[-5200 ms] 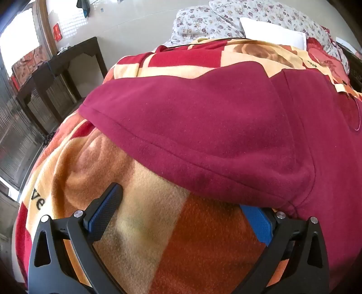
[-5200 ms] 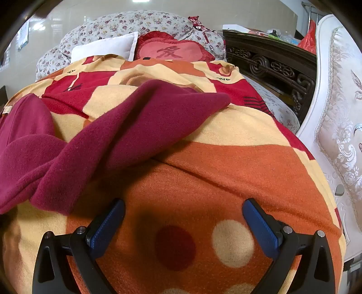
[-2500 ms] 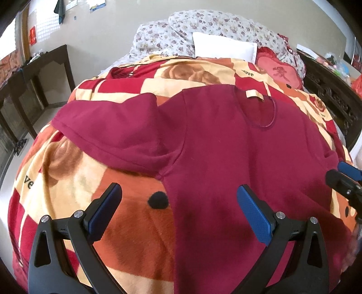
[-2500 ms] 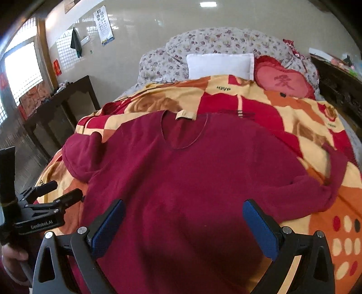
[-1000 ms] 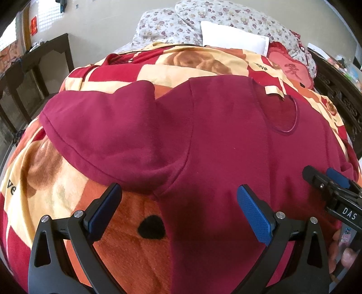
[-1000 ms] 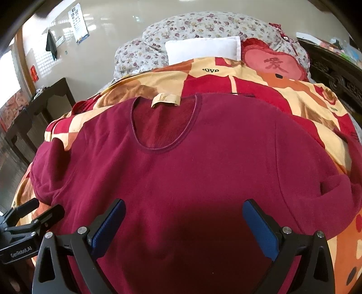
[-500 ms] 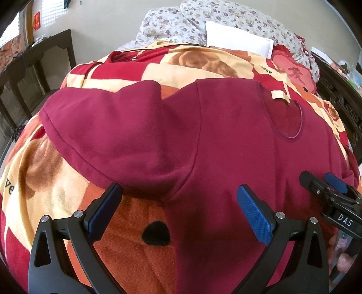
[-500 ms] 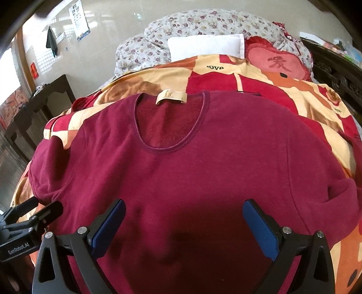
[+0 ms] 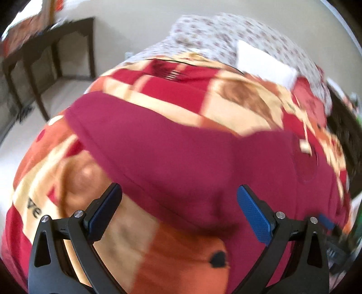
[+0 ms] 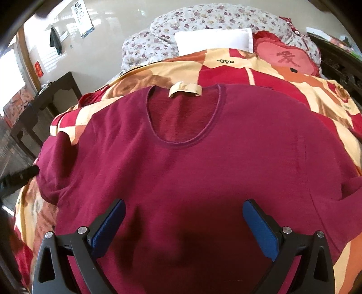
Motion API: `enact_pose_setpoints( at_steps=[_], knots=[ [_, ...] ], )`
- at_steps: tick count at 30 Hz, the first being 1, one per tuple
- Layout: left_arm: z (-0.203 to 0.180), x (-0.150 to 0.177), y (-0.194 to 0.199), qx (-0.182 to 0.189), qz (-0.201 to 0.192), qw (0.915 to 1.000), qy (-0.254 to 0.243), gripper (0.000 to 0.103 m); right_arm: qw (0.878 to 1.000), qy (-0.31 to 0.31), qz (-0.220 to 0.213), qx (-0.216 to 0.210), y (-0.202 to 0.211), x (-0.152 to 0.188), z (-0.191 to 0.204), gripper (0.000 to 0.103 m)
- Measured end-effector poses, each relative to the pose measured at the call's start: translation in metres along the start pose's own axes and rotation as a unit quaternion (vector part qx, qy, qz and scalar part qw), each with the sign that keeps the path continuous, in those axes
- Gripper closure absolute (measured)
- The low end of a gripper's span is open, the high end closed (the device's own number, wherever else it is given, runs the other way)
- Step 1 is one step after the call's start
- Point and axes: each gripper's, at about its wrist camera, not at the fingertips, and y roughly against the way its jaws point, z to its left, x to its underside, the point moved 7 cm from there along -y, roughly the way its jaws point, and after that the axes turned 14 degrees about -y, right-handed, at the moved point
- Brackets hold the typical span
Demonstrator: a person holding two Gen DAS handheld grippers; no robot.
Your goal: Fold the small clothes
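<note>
A maroon long-sleeved shirt (image 10: 203, 162) lies spread front-up on the patterned blanket (image 10: 267, 74), neckline with a tan label (image 10: 185, 89) toward the pillows. My right gripper (image 10: 184, 222) is open and empty, low over the shirt's body. In the blurred left wrist view my left gripper (image 9: 179, 211) is open and empty, over the shirt's left sleeve (image 9: 158, 144) where it meets the blanket (image 9: 181, 244). The left gripper's tip (image 10: 21, 175) shows at the left edge of the right wrist view, beside the sleeve.
A white pillow (image 10: 213, 39), a red heart cushion (image 10: 286, 57) and a floral quilt (image 10: 181, 20) lie at the bed's head. A dark wooden table (image 9: 45, 49) stands left of the bed. Dark carved furniture (image 10: 339, 61) is on the right.
My left gripper has swung left toward the sleeve, and its view is motion-blurred. My right gripper has moved slightly closer to the shirt. Both stay open.
</note>
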Motion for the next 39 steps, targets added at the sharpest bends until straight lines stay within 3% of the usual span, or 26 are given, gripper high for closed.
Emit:
enact_pose_setpoints(
  at_steps=[4, 8, 12, 15, 18, 20, 23, 25, 28, 31, 35, 39],
  knots=[
    [0.073, -0.017, -0.008, -0.02, -0.006, 0.9956, 0.092, 0.003, 1.0, 0.004, 0.009, -0.008, -0.001, 0.001, 0.005, 0.0],
    [0.136, -0.024, -0.03, -0.013, 0.002, 0.9821, 0.188, 0.02, 1.0, 0.01, 0.016, -0.009, -0.003, 0.002, 0.009, 0.0],
    [0.174, -0.026, -0.054, -0.016, 0.019, 0.9718, 0.235, 0.03, 1.0, 0.008, 0.024, -0.016, -0.007, 0.0, 0.012, 0.0],
    [0.187, -0.027, -0.07, -0.015, 0.019, 0.9671, 0.253, 0.033, 0.999, 0.007, 0.027, -0.018, -0.009, -0.001, 0.015, 0.0],
    [0.19, -0.03, -0.08, -0.032, 0.022, 0.9716, 0.233, 0.043, 0.999, 0.01, 0.029, -0.016, -0.011, 0.0, 0.016, 0.0],
    [0.188, -0.036, -0.082, -0.038, 0.019, 0.9776, 0.206, 0.081, 0.999, 0.012, 0.031, -0.015, -0.011, 0.001, 0.016, 0.0],
    [0.191, -0.042, -0.08, -0.039, 0.025, 0.9812, 0.188, 0.095, 0.999, 0.01, 0.031, -0.018, -0.009, 0.001, 0.014, 0.0],
    [0.187, -0.049, -0.06, -0.026, -0.001, 0.9805, 0.195, 0.095, 0.999, 0.006, 0.03, -0.02, -0.006, -0.001, 0.012, 0.0],
    [0.153, -0.066, -0.015, 0.02, -0.054, 0.9842, 0.167, 0.096, 0.999, -0.001, 0.021, -0.025, 0.002, -0.006, 0.006, 0.0],
    [0.083, -0.081, 0.033, 0.073, -0.1, 0.9875, 0.098, 0.096, 1.0, -0.008, 0.012, -0.02, 0.01, -0.011, -0.003, 0.0],
    [-0.019, -0.08, 0.061, 0.161, -0.111, 0.9801, 0.035, 0.096, 0.999, -0.037, -0.005, -0.031, 0.03, -0.021, -0.019, 0.0],
    [-0.119, -0.051, 0.049, 0.218, -0.077, 0.9725, -0.029, 0.096, 0.998, -0.059, -0.033, -0.019, 0.054, -0.032, -0.045, 0.0]
  ],
)
